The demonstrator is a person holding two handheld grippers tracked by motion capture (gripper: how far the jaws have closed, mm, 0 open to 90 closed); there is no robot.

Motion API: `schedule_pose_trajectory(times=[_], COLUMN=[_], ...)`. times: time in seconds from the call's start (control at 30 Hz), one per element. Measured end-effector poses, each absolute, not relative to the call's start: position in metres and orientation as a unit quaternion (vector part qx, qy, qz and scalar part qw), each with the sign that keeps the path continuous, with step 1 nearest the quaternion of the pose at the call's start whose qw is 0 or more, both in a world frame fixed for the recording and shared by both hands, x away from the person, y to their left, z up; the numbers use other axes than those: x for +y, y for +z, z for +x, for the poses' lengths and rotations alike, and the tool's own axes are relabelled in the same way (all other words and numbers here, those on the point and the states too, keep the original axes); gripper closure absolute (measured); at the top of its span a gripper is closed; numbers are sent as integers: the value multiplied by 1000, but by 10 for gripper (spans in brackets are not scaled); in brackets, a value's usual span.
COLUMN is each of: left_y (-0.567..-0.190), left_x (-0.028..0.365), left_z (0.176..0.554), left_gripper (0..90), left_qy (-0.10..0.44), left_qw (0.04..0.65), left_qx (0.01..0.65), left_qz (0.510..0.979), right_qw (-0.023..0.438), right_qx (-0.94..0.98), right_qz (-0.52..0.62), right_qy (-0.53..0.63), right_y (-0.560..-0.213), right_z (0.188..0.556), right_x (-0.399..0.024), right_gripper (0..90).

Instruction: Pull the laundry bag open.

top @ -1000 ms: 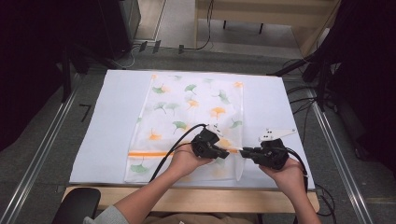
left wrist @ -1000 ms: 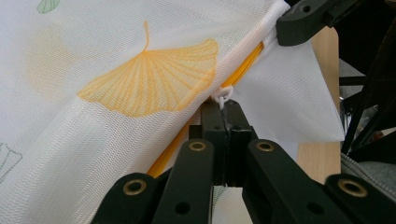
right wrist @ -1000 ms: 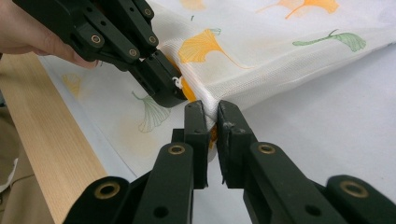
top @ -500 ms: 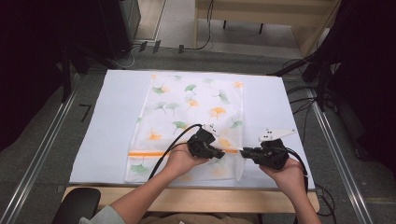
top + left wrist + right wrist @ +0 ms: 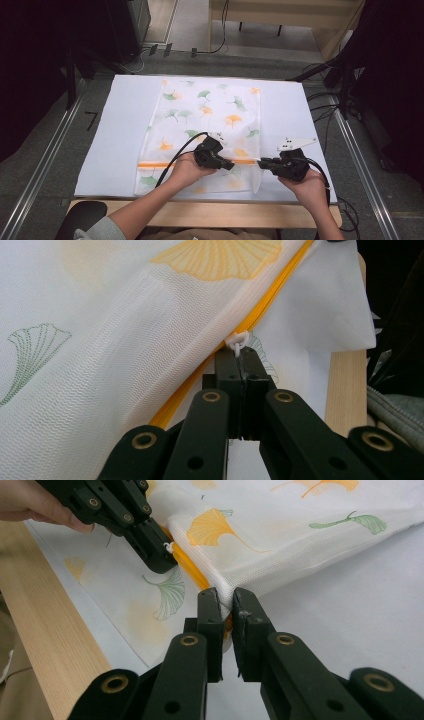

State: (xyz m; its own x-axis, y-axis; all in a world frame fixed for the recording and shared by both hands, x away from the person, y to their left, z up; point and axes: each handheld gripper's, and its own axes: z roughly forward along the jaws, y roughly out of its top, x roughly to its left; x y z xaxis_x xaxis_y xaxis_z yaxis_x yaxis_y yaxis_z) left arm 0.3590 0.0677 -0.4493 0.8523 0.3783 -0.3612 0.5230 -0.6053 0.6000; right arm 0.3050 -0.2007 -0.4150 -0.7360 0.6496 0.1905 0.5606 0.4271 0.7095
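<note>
Right now your landmark is the orange zipper (image 5: 165, 163) that crosses the near end of the ginkgo-print mesh bag (image 5: 210, 115), which lies flat on the white table cover (image 5: 115, 130). At the zipper's right stretch your left gripper (image 5: 239, 356) has its jaws fully closed on the small white zipper pull (image 5: 238, 341). Just past the zipper's right end your right gripper (image 5: 226, 600) pinches the bag's folded edge, its jaws nearly together with the mesh bunched between them.

Around the zipper: on its near side the bare wooden table edge (image 5: 45, 630) runs along below the cover, and beyond the bag's far end dark cables (image 5: 200, 47) lie on the floor. Your right gripper's cable (image 5: 320, 172) loops off to the right of the zipper. Nothing lies across the zipper track itself, though the bunched mesh by your right gripper hides the track's end, so I can't be sure how it finishes there.

Against a second ago, your left gripper sits a little further left along the zipper; your right gripper holds the same place, and both grips are unchanged.
</note>
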Motion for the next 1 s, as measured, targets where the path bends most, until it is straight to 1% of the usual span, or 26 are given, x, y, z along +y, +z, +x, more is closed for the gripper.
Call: schedule_pose_trajectory(times=[0.4,1.0], left_y=[-446,-452], left_x=[69,72], left_z=[359,363], left_gripper=[900,900], left_qy=[-105,-115], left_qw=[369,366], left_qx=[259,266], left_qz=[887,884], right_qw=[57,57], right_qx=[842,843], right_qz=[361,360], right_qy=[397,395], right_y=[-415,-415], right_z=[304,304], right_x=[-202,-202], right_gripper=[852,851])
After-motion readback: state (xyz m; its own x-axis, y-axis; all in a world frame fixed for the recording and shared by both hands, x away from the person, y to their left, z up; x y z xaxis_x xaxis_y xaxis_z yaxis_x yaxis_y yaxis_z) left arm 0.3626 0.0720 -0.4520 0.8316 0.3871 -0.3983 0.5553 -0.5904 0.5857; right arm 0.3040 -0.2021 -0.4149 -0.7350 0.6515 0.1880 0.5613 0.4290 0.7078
